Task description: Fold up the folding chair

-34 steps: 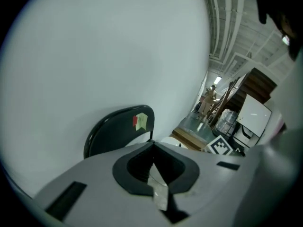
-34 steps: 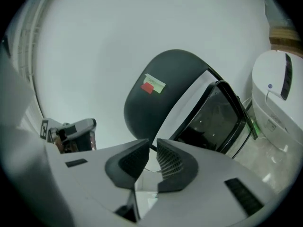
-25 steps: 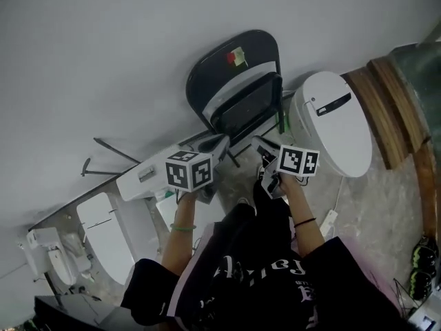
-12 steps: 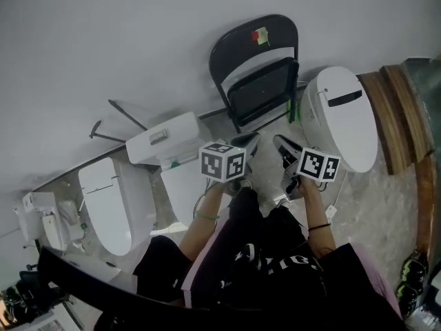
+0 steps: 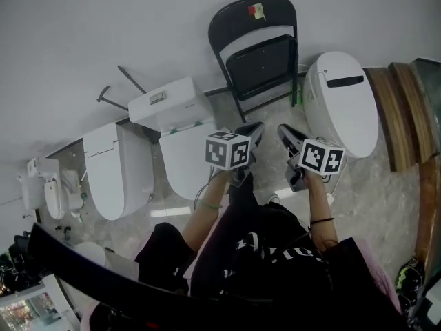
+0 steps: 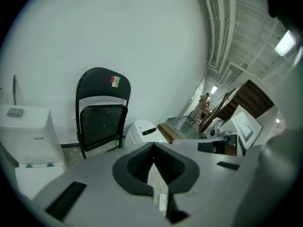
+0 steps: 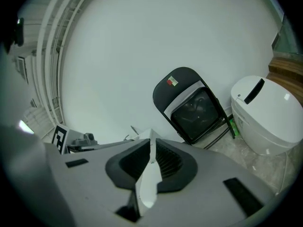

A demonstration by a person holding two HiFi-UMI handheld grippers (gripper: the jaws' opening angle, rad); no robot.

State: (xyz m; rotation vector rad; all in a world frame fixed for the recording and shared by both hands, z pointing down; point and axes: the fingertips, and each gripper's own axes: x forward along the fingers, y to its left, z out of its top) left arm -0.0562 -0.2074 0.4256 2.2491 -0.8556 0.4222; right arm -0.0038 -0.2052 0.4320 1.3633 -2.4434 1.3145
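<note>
The black folding chair (image 5: 258, 54) leans folded flat against the white wall, with its seat panel up against the backrest; it also shows in the left gripper view (image 6: 102, 117) and the right gripper view (image 7: 194, 105). My left gripper (image 5: 249, 131) is shut and empty, held in the air well short of the chair's legs. My right gripper (image 5: 289, 135) hovers beside it, jaws together with nothing between them. In both gripper views the chair stands clear beyond the left gripper's (image 6: 154, 148) and the right gripper's (image 7: 151, 138) jaw tips, untouched.
A white toilet (image 5: 341, 109) stands right of the chair, close to its legs. A tank toilet (image 5: 172, 112) and another white toilet (image 5: 114, 178) sit to the left. Curved wooden steps (image 5: 403, 112) run along the right edge. Stone floor (image 5: 269, 119) lies between me and the chair.
Both grippers have drawn back from the chair, which now stands farther off and higher in the head view. More toilets have come into sight at the left.
</note>
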